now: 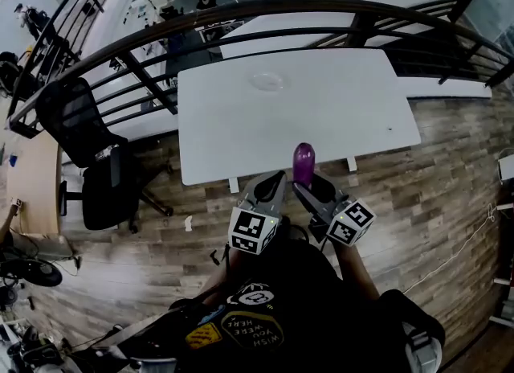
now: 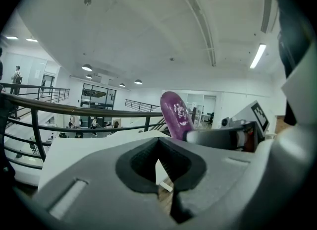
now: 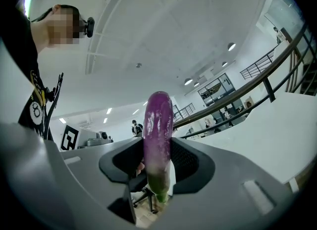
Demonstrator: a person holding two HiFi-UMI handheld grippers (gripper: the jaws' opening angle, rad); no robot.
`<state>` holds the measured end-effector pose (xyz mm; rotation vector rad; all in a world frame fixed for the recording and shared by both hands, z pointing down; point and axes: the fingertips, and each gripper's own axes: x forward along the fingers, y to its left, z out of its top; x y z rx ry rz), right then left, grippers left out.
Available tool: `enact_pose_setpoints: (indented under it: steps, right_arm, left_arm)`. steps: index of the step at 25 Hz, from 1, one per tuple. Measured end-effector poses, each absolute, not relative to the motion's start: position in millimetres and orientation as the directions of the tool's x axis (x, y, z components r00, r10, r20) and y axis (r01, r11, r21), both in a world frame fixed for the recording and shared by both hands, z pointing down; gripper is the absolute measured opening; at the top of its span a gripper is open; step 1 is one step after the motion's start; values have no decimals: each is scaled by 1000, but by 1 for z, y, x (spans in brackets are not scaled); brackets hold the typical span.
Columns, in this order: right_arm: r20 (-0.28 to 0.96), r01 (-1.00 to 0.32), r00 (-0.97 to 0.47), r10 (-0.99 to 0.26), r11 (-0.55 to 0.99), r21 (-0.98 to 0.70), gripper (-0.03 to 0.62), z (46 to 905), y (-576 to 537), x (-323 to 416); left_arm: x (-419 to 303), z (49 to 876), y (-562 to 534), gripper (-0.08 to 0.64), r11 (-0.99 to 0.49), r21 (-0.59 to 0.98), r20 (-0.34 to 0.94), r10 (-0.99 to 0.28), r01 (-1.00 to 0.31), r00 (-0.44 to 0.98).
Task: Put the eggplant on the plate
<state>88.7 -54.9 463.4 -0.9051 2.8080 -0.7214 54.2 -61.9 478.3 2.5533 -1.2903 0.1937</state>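
Note:
A purple eggplant (image 1: 303, 161) stands upright between the jaws of my right gripper (image 1: 307, 186), which is shut on its lower green end. The right gripper view shows the eggplant (image 3: 158, 140) clamped between the dark pads of that gripper (image 3: 157, 170). My left gripper (image 1: 271, 186) hangs just left of it, with its jaws together and nothing in them (image 2: 159, 160). From there the eggplant (image 2: 174, 114) and the right gripper (image 2: 223, 136) show to the right. Both grippers hover over the floor at the near edge of the white table (image 1: 337, 130). A clear plate (image 1: 267, 82) lies near the table's far edge.
A black office chair (image 1: 88, 146) stands left of the table. A dark curved railing (image 1: 265, 14) runs behind it, with another white table (image 1: 337, 10) beyond. Wooden floor (image 1: 450, 178) lies to the right, and a white cable (image 1: 458, 251) trails across it.

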Motion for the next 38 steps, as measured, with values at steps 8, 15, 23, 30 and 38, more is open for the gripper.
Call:
enact_pose_setpoints:
  steps: [8, 15, 23, 30, 38]
  right_arm:
    - [52, -536, -813, -579, 712, -453, 178, 461, -121, 56]
    - [68, -560, -803, -591, 711, -425, 178, 463, -175, 20]
    - [117, -631, -750, -652, 651, -422, 178, 468, -211, 22]
    - [147, -617, -771, -620, 668, -416, 178, 479, -252, 27]
    - [154, -538, -836, -526, 733, -416, 178, 489, -312, 29]
  left_arm:
    - [15, 477, -130, 3, -565, 189, 229, -770, -803, 596]
    - [-13, 480, -186, 3, -599, 207, 215, -744, -774, 633]
    - [-19, 481, -221, 3, -634, 247, 221, -699, -733, 680]
    - [-24, 493, -256, 3, -578, 283, 240, -730, -766, 639]
    - [-34, 514, -301, 5, -462, 155, 355, -799, -873, 486]
